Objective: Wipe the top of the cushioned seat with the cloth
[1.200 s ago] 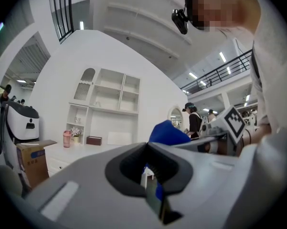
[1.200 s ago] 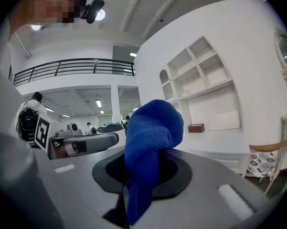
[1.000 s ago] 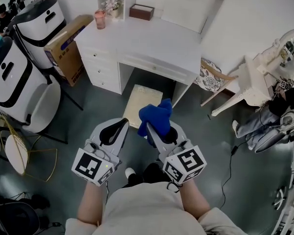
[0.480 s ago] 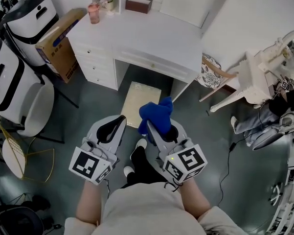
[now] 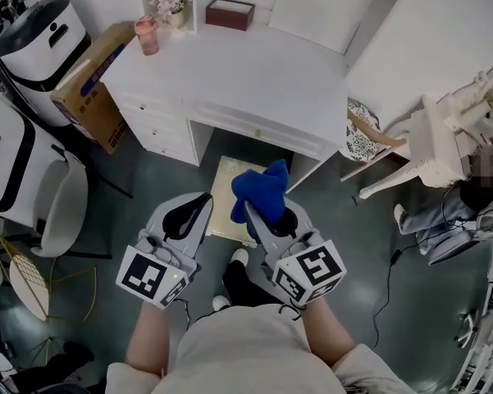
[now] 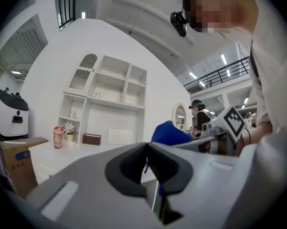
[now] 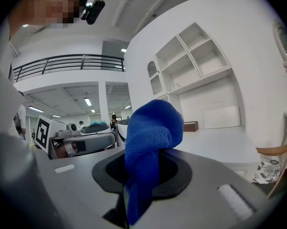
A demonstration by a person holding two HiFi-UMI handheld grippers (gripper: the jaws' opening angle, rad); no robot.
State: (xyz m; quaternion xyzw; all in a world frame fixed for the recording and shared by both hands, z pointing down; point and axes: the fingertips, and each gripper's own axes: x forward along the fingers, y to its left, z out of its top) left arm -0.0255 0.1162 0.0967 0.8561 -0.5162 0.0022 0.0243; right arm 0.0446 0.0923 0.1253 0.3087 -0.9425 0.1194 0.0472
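The cushioned seat (image 5: 221,185) is a low cream stool on the dark floor, half under the white desk. In the head view both grippers are held side by side at waist height, pointing at it. My right gripper (image 5: 254,212) is shut on a bunched blue cloth (image 5: 262,189), which stands up out of the jaws and covers the stool's right part. The right gripper view shows the cloth (image 7: 150,137) pinched between the jaws and hanging down. My left gripper (image 5: 203,200) is shut with nothing in it; its tips (image 6: 146,147) meet.
The white desk (image 5: 254,72) carries a pink cup (image 5: 146,35) and a brown box (image 5: 230,13). A cardboard box (image 5: 86,80) and a white chair (image 5: 61,203) stand at the left. A wooden chair (image 5: 362,134), a seated person (image 5: 467,212) and a floor cable (image 5: 385,286) are at the right.
Both grippers have travelled forward together towards the desk, so the stool now lies just beyond their tips. The person's foot has stepped forward. The cloth stays gripped.
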